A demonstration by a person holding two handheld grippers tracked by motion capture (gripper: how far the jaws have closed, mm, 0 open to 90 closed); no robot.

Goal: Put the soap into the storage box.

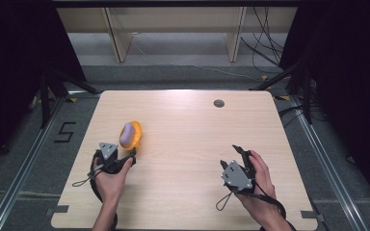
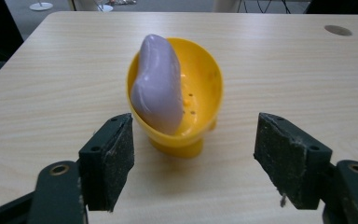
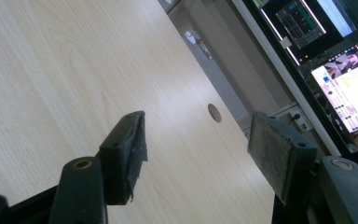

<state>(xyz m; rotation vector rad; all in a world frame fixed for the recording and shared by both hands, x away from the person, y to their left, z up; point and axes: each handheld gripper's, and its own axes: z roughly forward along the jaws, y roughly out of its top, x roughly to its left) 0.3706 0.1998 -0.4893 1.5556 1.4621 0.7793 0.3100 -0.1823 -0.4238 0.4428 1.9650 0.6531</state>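
Observation:
A small yellow bowl (image 1: 135,135) (image 2: 200,88) with drain holes sits on the left half of the wooden table (image 1: 188,144). A pale purple soap bar (image 1: 126,135) (image 2: 157,84) leans inside it. My left gripper (image 1: 127,159) (image 2: 196,161) is just in front of the bowl, open, its jaws wide apart and level with the bowl's foot, touching nothing. My right gripper (image 1: 238,154) (image 3: 196,154) is held over the right half of the table, open and empty.
A round cable hole (image 1: 218,103) (image 2: 338,30) (image 3: 214,113) lies near the far right of the table. Beyond the far edge stand wooden shelf legs (image 1: 120,33) and loose cables (image 1: 265,43). Monitors (image 3: 326,51) glow off to the side in the right gripper view.

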